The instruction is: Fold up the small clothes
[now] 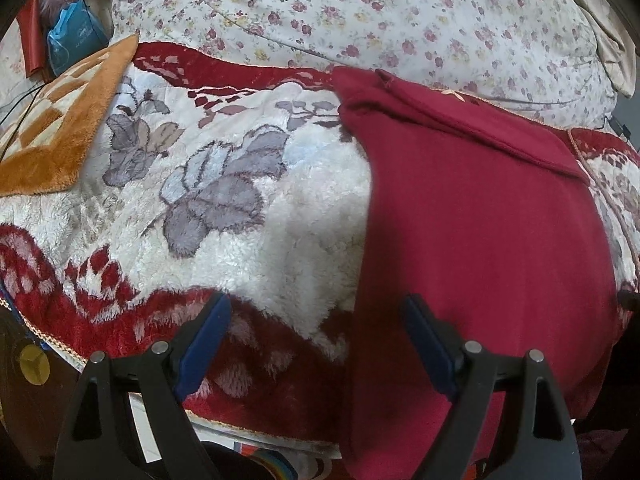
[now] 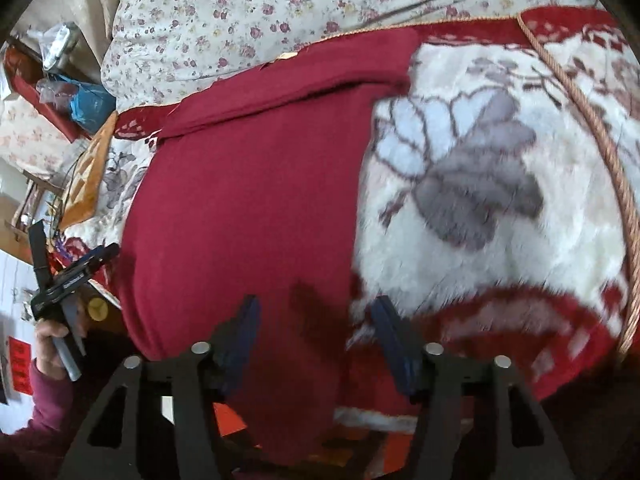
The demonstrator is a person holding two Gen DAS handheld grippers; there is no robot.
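1. Blue-padded and spread wide, our left gripper (image 1: 316, 344) hovers empty over the near edge of a plush blanket (image 1: 280, 208), its right finger above the dark red garment (image 1: 480, 220).

2. Our right gripper (image 2: 316, 340) is likewise parted and holds nothing; its left finger sits over the same garment (image 2: 248, 200), its right finger over the blanket's red border.

3. We see the garment lying flat and lengthwise on the blanket, a band already turned over at its far end, the near end drooping off the bed's edge toward us.

4. We judge it light, soft and limp: a knit or fleece cloth that will sag from any single pinch and drag on the fuzzy pile beneath instead of sliding.

5. We would take it at the two near corners or along the near hem, one gripper to each side, so the fold carries evenly; a grip mid-panel would only bunch it.

6. Beyond lie a floral quilt (image 1: 400, 12) and, at far left, an orange checked mat (image 1: 60, 128).

7. As for containers, a blue plastic bag (image 1: 70, 46) sits among clutter at the bedside; we cannot tell what it holds.

8. From the right wrist view, our left hand (image 2: 52, 344) shows at the frame's edge, wrapped around its gripper's handle, well apart from the garment.
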